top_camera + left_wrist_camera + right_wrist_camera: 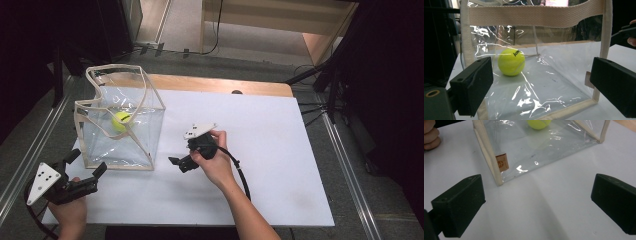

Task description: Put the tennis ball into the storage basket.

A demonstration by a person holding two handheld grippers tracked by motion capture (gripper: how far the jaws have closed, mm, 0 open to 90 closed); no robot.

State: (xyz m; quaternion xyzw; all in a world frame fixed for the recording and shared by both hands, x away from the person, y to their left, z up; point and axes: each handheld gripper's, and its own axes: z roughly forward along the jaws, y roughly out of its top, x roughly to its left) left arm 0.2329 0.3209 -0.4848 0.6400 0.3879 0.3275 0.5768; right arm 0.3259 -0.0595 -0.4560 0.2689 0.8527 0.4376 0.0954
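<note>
In the high view, a clear plastic bag with beige woven edging (120, 120) is seen standing on the left part of the white table sheet (270, 165). Much free sheet is left to the right of it and towards the near edge. A yellow felt tennis ball (121, 121) is seen inside the bag, on its floor. The left gripper (86, 165) is held at the near left corner of the sheet, just beside the bag, with its jaws apart. The right gripper (175, 161) is held near the bag's right front corner; its jaws are too small here to be judged.

In the left gripper view, the jaws are spread wide and nothing is held between them. The ball is seen through the shiny, wrinkled front wall, whose reflections blur some of the inside.

In the right gripper view, the jaws are also wide apart over bare sheet. The ball is cut off by the top edge. A small brown label (502, 162) is fixed on the corner seam; its print cannot be read.
</note>
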